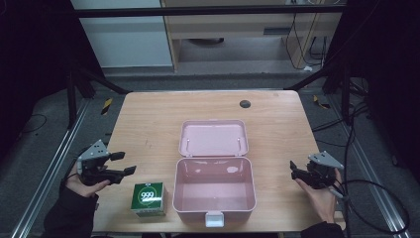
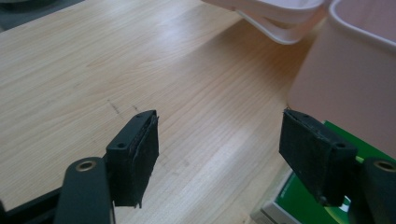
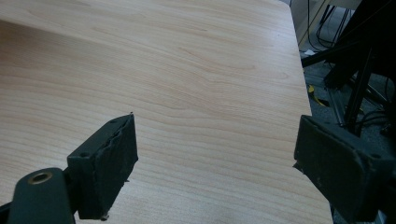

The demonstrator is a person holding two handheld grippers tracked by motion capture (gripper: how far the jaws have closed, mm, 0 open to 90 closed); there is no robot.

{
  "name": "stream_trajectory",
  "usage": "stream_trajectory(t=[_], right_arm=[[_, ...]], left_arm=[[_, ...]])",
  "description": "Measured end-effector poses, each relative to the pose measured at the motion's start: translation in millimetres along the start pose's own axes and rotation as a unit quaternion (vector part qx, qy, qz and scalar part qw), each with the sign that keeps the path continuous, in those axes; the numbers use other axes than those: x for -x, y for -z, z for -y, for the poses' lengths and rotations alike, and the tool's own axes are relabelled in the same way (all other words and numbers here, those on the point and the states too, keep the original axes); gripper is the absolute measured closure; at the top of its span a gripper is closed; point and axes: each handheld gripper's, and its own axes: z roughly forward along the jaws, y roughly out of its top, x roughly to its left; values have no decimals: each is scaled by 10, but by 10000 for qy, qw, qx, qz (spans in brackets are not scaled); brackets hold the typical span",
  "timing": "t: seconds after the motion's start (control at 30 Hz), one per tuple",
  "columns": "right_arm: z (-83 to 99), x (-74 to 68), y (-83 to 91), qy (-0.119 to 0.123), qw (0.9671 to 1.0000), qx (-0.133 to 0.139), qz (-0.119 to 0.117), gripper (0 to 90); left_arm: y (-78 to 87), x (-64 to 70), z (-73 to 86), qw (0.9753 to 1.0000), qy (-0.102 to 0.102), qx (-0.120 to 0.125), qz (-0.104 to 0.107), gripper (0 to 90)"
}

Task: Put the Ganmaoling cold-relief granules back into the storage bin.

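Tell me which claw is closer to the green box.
The left claw: the green box sits just beside it at the table's near left, while the right claw is beyond the open pink case.

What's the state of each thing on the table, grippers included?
pink box: open, empty, upright
lid: swung back, lying flat behind the box
latch: undone, hanging at the front wall
green carton: closed, upright, left of the box, not held
left gripper: open, holding nothing
right gripper: open, holding nothing
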Motion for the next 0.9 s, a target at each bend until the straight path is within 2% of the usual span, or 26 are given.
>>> stream_trajectory(t=[0.07, 0.1, 0.17, 0.27, 0.6, 0.7, 0.9], right_arm=[[2, -3, -4, -17, 10000, -37, -40, 125], [2, -3, -4, -17, 10000, -37, -40, 125], [2, -7, -6, 8, 10000, -49, -56, 123], [4, -14, -13, 38, 9999, -68, -68, 121], [11, -32, -28, 99, 9998, -132, -143, 110], [10, -36, -31, 82, 9997, -136, -196, 105], [7, -46, -30, 91, 9996, -139, -248, 98]], left_arm=[[22, 71, -52, 9998, -21, -110, 176, 254], [22, 71, -52, 9998, -21, -110, 176, 248], [43, 123, -75, 9991, -42, -202, 358, 241], [58, 199, -88, 9981, -106, -321, 517, 225], [-16, 381, -18, 9948, -172, -707, 708, 190], [-35, 461, 10, 9926, -195, -839, 850, 180], [-80, 552, 56, 9907, -184, -989, 912, 165]])
